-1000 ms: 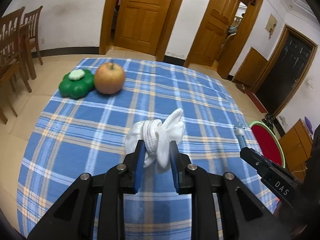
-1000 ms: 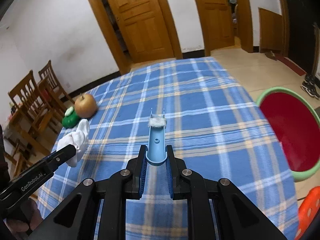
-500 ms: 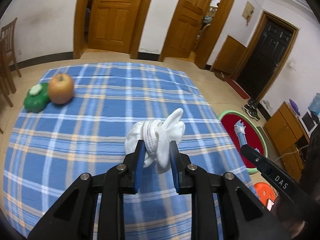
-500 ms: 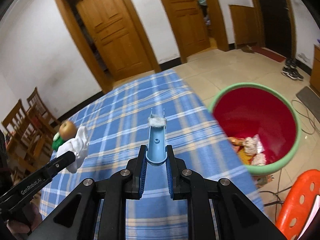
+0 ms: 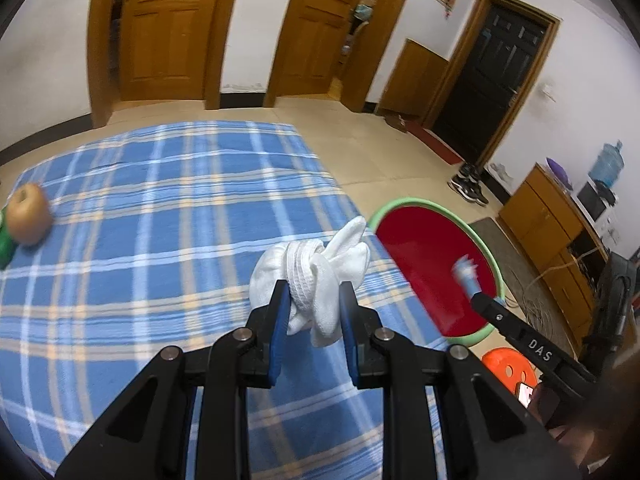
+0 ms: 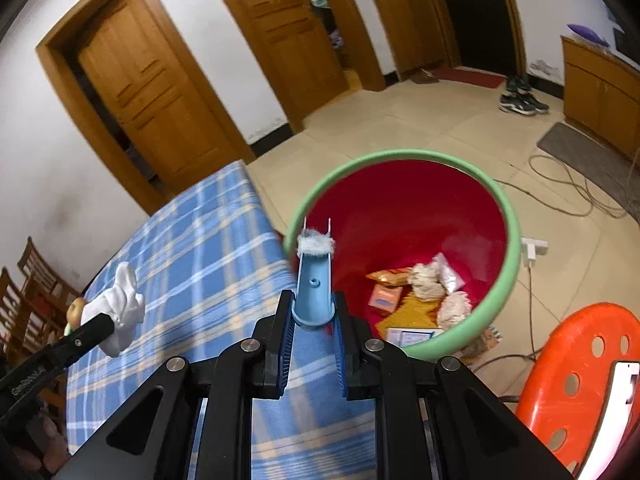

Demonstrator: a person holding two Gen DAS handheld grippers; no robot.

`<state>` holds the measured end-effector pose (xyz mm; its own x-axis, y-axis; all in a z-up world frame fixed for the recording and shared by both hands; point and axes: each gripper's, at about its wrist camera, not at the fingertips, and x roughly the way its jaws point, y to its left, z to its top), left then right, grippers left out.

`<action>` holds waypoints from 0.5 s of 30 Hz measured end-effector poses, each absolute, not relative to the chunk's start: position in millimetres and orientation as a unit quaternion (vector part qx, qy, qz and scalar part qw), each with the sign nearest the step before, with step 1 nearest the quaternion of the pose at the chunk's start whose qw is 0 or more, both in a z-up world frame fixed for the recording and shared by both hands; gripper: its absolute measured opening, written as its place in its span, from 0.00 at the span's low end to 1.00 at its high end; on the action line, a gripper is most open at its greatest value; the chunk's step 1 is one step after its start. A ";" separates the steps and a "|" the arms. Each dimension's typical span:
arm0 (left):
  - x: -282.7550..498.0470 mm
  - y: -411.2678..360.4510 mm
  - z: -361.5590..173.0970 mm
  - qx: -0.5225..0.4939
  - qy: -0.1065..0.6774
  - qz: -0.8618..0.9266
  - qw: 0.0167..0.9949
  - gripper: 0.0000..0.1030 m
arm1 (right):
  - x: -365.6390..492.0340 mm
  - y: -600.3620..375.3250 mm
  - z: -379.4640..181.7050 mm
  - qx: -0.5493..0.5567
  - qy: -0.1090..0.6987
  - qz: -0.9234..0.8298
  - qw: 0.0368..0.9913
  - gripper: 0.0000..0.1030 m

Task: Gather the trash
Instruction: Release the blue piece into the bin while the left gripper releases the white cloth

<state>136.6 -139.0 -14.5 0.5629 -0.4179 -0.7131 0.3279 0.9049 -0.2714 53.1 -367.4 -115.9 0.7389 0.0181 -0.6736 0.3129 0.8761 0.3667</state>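
Note:
My left gripper (image 5: 314, 292) is shut on a balled white cloth (image 5: 316, 268) above the blue checked tablecloth (image 5: 160, 200), near the table's right edge. My right gripper (image 6: 314, 300) holds a light blue plastic piece (image 6: 314, 280) with white fluff at its tip. Its jaws are starting to open, though the pads still touch the piece. That piece hangs over the near rim of the red bin with a green rim (image 6: 400, 154), which stands on the floor beside the table. The bin (image 5: 416, 201) holds wrappers and crumpled paper (image 6: 424, 284).
An apple (image 5: 29, 218) and a green toy (image 5: 4, 240) lie at the table's far left. An orange stool (image 6: 580, 360) stands close to the bin. Cables (image 6: 560, 184) and a plug (image 6: 534, 246) lie on the tiled floor behind it. Wooden chairs stand past the table.
Both grippers have swung right, from over the table toward the bin. The blue piece now hangs over the bin's rim; the cloth is near the table edge. Both objects stay gripped.

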 end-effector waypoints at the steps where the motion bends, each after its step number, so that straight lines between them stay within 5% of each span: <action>1: 139.1 -145.0 -15.2 -0.051 0.418 -0.215 0.881 0.23 | 52.5 -371.0 -117.5 0.239 0.352 -0.085 0.901 0.19; 15: 161.2 -224.0 -26.9 -0.003 0.431 -0.274 0.860 0.23 | 48.6 -414.4 -133.3 0.271 0.349 -0.118 0.889 0.25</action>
<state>161.2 -224.0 -26.9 0.4783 -0.4737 -0.7395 0.4682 0.8499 -0.2417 48.6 -414.4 -133.3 0.7283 -0.0205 -0.6849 0.3990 0.8253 0.3995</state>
